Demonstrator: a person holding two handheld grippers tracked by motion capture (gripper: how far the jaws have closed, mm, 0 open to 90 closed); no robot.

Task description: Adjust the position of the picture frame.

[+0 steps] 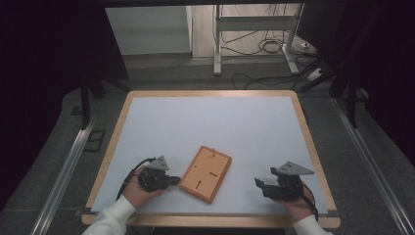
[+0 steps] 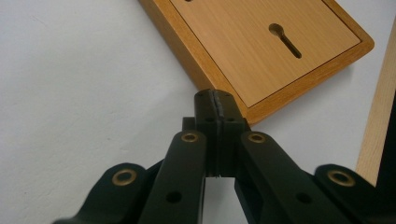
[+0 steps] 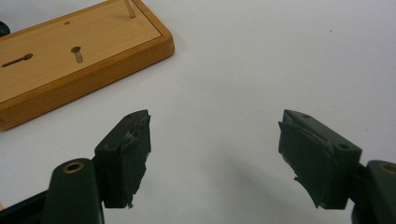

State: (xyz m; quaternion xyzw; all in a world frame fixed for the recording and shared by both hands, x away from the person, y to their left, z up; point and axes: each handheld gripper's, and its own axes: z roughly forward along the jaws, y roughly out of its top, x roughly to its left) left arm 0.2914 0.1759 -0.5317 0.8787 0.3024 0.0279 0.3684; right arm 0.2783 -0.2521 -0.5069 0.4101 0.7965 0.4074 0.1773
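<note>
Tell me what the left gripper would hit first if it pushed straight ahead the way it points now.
Probably the flat wooden frame lying back-up: the shut left gripper points at its near edge, tips right at it; touching or not is unclear.

open white mat point(image 1: 220, 122) beyond, wooden frame point(image 1: 205, 174) lying between both claws, nothing else on table

Wooden frame point(image 1: 206, 174) face-down, tilted, near table edge

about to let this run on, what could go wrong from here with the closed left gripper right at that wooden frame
1. The left gripper is shut with its tips at the edge of the wooden frame; a push could slide or spin the frame across the smooth white table top rather than lift it.
2. The right gripper stands open and apart from the frame, so nothing braces the far side.
</note>
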